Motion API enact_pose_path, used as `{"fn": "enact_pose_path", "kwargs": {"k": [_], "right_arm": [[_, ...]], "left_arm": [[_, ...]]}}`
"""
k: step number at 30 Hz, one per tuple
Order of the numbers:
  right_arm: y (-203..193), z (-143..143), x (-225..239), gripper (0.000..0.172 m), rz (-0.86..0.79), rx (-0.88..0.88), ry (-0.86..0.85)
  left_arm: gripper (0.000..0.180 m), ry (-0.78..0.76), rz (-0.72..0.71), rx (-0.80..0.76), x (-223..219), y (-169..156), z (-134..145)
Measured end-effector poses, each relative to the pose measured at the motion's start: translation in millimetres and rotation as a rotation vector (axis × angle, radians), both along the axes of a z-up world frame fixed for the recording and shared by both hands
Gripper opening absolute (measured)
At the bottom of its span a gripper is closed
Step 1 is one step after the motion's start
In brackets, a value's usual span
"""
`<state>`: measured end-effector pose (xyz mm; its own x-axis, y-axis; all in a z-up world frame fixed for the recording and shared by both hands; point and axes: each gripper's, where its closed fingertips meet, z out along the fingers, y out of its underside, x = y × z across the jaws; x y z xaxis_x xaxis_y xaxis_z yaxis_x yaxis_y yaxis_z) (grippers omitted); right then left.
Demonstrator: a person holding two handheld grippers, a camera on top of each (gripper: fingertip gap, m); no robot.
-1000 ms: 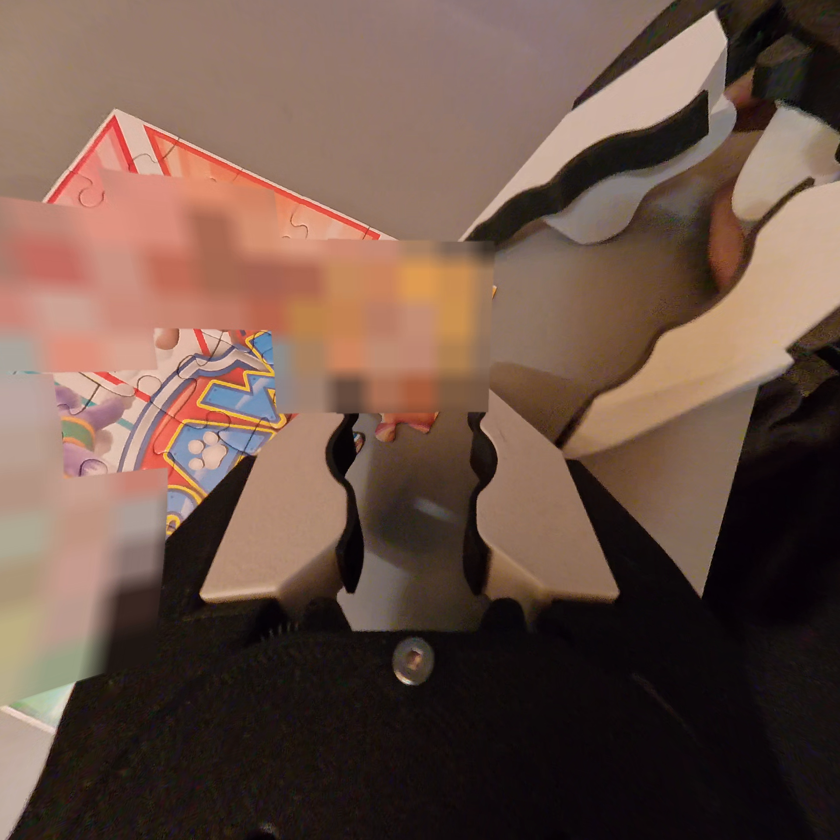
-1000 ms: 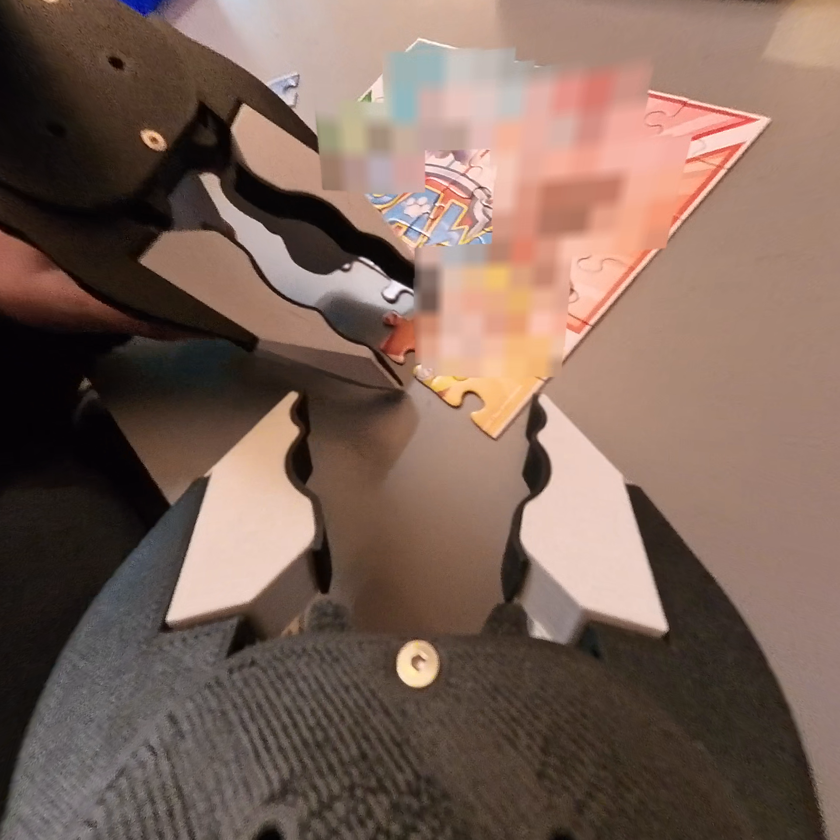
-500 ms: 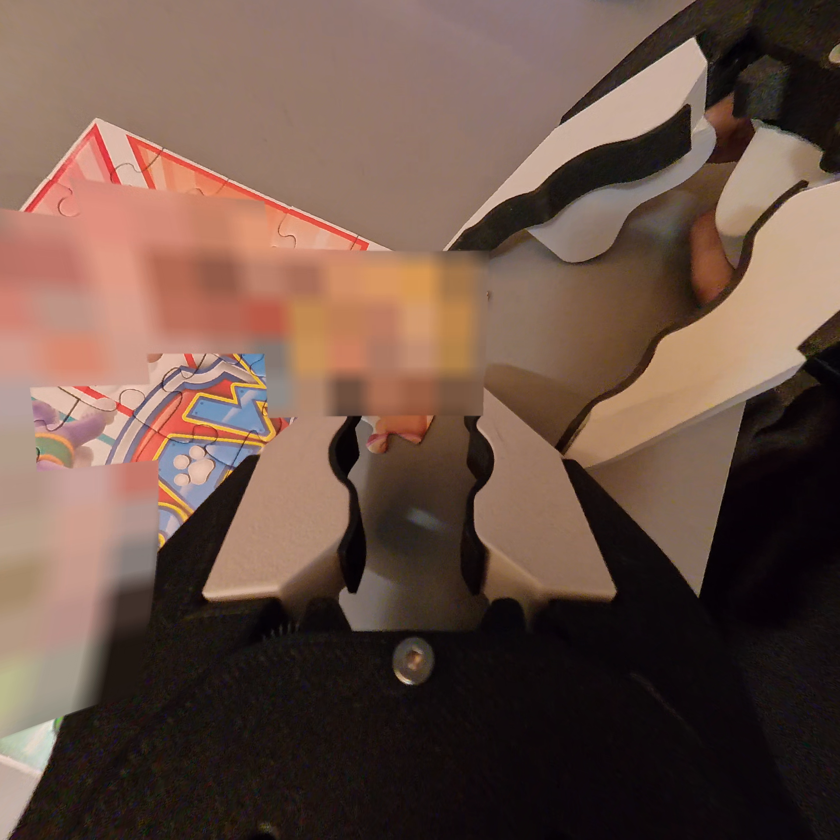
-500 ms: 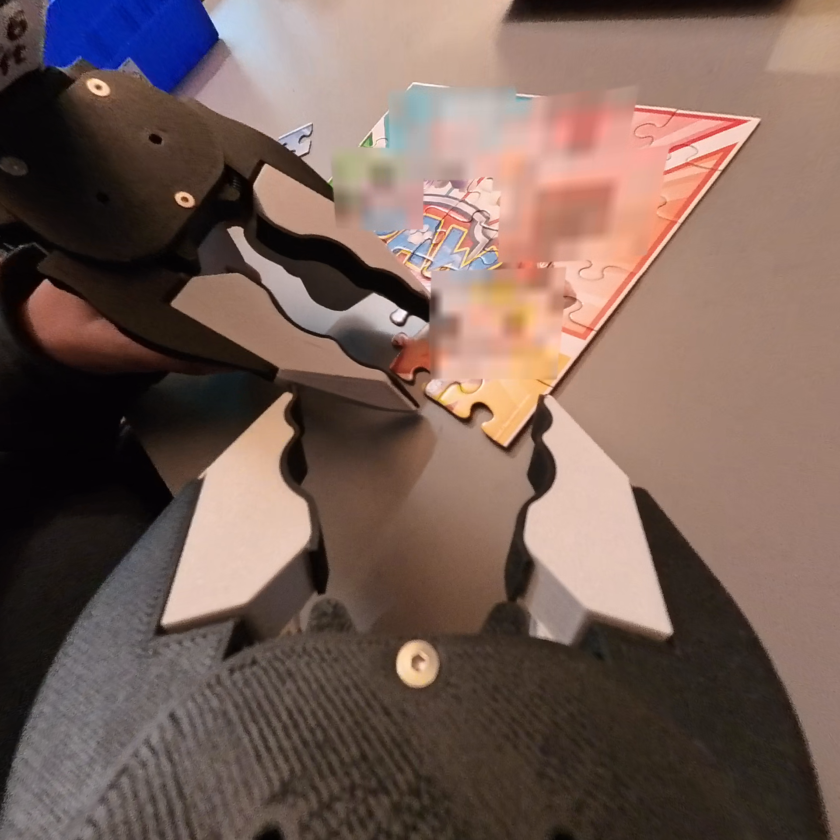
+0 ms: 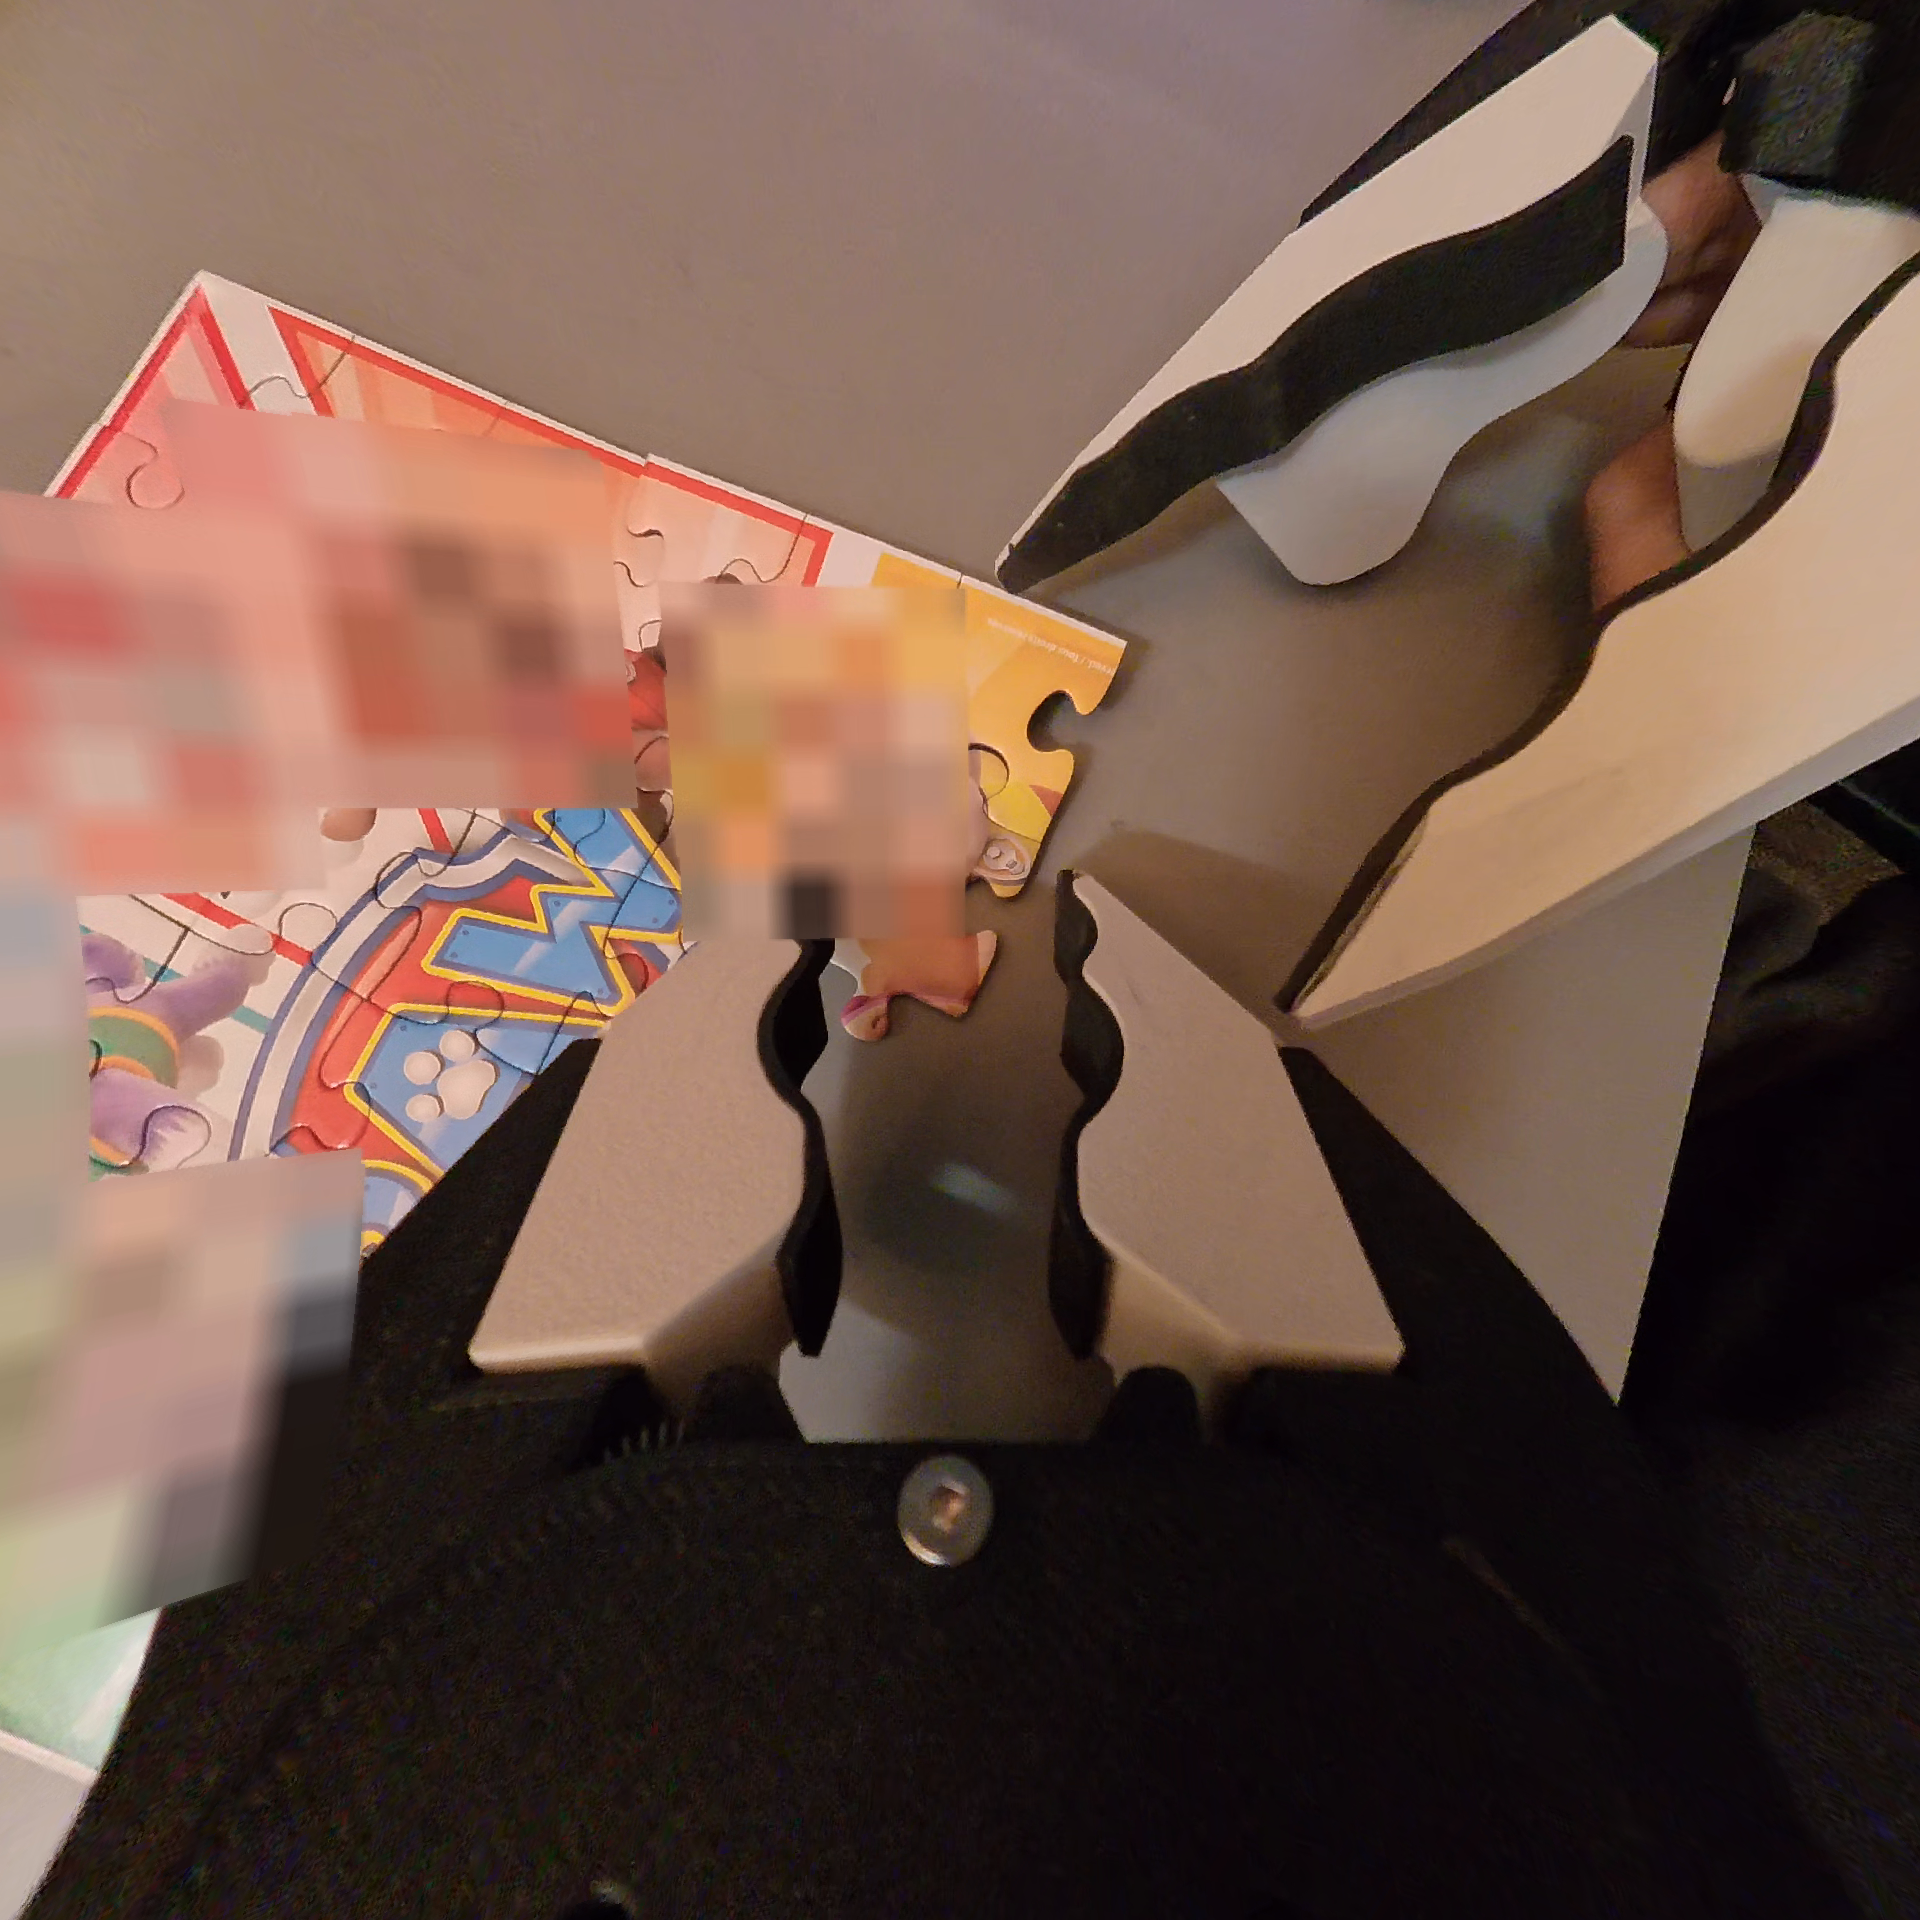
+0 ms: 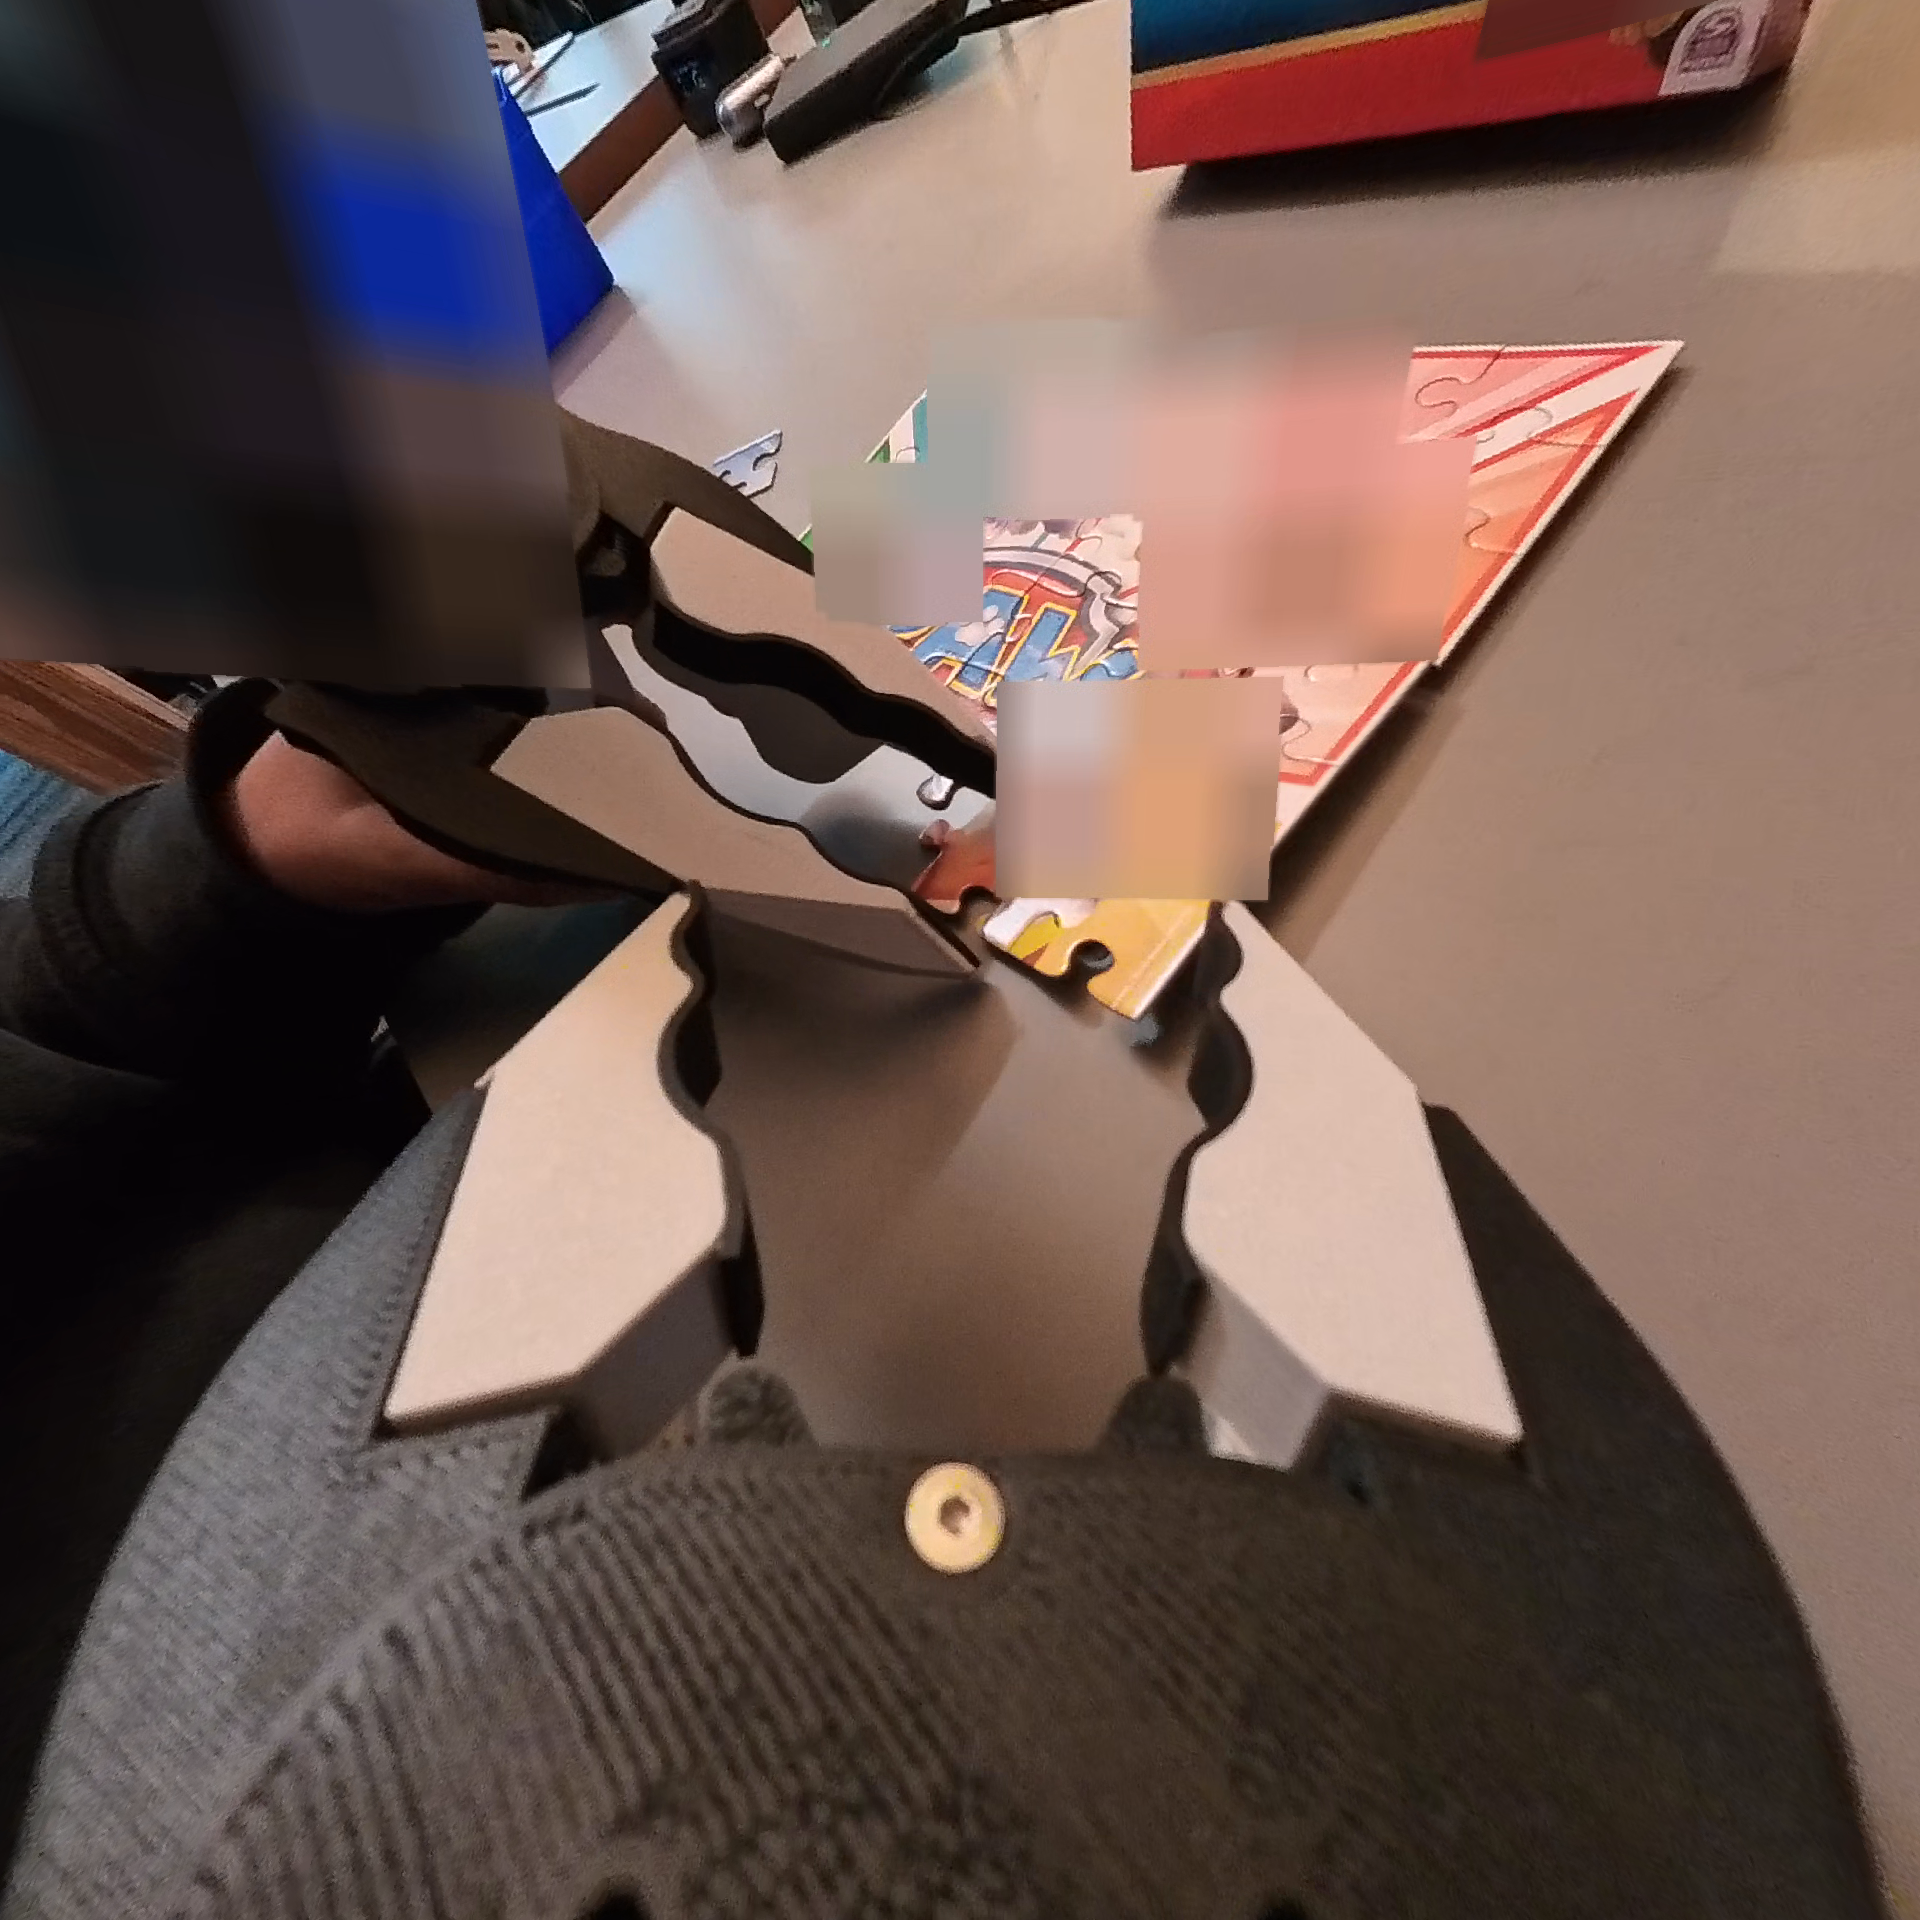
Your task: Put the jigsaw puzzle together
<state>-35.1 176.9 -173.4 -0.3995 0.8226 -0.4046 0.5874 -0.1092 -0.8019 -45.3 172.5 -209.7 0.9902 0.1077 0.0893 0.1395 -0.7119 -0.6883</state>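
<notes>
A partly built jigsaw puzzle [image 5: 436,997] lies flat on a grey table [image 5: 831,208], its long red-bordered edge running from ten o'clock toward three o'clock. The left gripper [image 5: 935,935], jaws narrowly apart and holding nothing, points at a pink tabbed piece [image 5: 925,987] on the puzzle's ragged edge. The right gripper [image 6: 956,935] stands wide and bare beside the yellow corner piece [image 6: 1122,945]. Bare table lies at three o'clock.

I take the puzzle [image 6: 1538,416] on the table [image 6: 1662,935] as my landmark; my left gripper [image 5: 935,935] sits at its near corner, jaws apart around a jutting piece [image 5: 914,987]; my right gripper [image 6: 951,935] lies just beside that corner, jaws wide; a box [image 6: 1403,94] stands behind the puzzle; a loose piece [image 6: 750,465] lies left of it.
</notes>
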Motion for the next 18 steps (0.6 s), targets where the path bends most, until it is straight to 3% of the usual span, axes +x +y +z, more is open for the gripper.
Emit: {"fn": "enact_pose_path", "kwargs": {"k": [7, 18], "right_arm": [[-5.0, 13.4, -1.5, 0.086, 0.039, -0.117, 0.038], [25.2, -4.8, -3.6, 0.090, -0.037, 0.073, -0.002]], "left_arm": [[0.035, 0.012, 0.003, 0.000, -2.4, 0.2, -0.5], [0.024, 0.015, 0.006, 0.001, -5.7, -1.3, -0.3]]}}
